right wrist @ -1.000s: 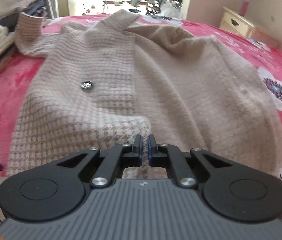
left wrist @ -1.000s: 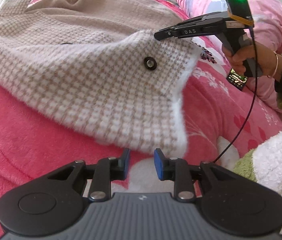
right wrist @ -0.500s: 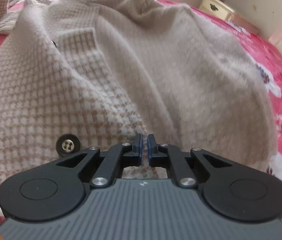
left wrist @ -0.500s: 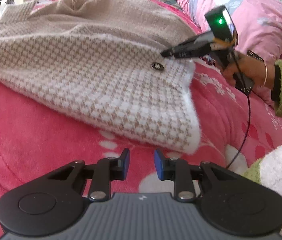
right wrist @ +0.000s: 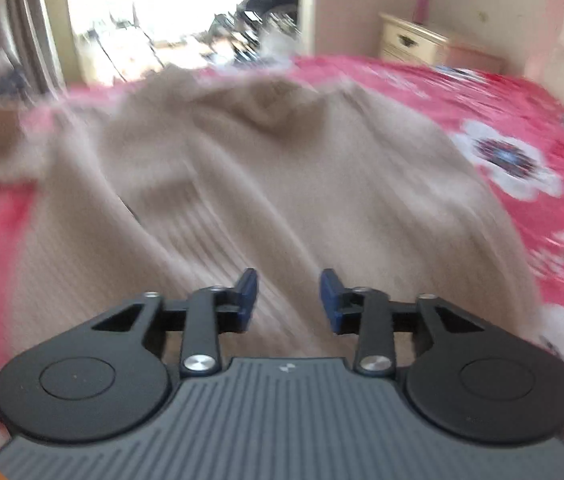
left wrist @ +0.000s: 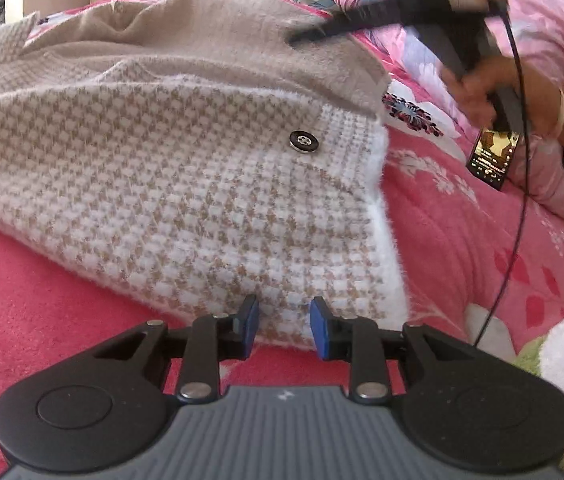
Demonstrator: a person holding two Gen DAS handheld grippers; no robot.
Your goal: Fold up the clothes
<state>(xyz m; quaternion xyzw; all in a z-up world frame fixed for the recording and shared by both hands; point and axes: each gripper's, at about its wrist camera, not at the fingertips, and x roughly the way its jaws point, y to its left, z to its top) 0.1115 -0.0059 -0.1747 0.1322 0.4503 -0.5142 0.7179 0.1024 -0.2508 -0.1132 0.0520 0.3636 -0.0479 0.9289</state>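
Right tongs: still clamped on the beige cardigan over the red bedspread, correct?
Not clamped. The right wrist view shows the right tongs standing open, having just been opening, with nothing pinched between them. The beige cardigan lies below on the red bedspread, as you said.

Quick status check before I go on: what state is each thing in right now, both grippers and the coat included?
Left gripper: open, fingers at the coat's near hem, nothing pinched.
Right gripper: jaws have just been opening, now open, above the coat, holding nothing.
Coat: spread on the bed, one front panel laid over, not yet folded compactly.
Button: unfastened, face up.
Phone: screen lit.
Bedspread: flat under the coat.
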